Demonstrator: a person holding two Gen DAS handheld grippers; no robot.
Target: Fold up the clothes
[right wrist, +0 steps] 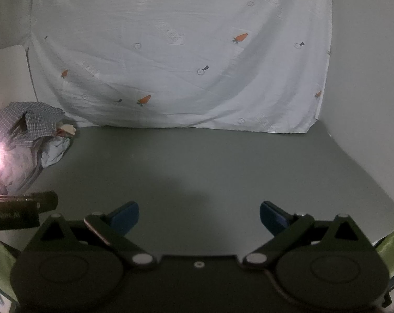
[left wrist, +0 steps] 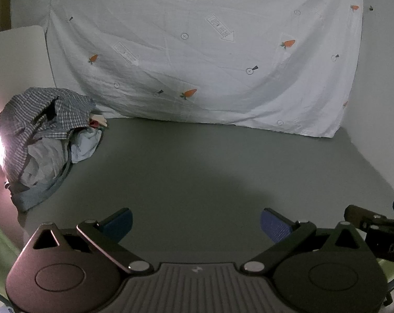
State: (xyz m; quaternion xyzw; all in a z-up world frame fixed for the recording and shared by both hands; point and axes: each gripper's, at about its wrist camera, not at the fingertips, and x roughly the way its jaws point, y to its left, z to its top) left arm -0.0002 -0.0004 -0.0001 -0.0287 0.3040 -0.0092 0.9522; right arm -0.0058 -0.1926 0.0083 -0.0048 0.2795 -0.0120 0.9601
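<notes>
We see the pile of clothes (left wrist: 48,140) heaped at the table's (left wrist: 197,161) far left, well apart from our left gripper (left wrist: 196,225) and right gripper (right wrist: 199,216); both hover with fingers spread, holding nothing. Behind hangs a carrot-print sheet (left wrist: 197,52) stamped "LOOK HERE".

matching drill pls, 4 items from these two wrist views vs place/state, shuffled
Items:
1. pile of clothes
2. carrot-print sheet
3. left hand-held gripper
4. grey table

Place/state:
A. hanging upright behind the table as a backdrop
B. open, holding nothing
C. heaped at the table's far left corner, checked shirt on top
D. bare across its middle, in front of both grippers

Pairs: 1-C, 2-A, 3-B, 4-D. The right hand-held gripper is open too.
</notes>
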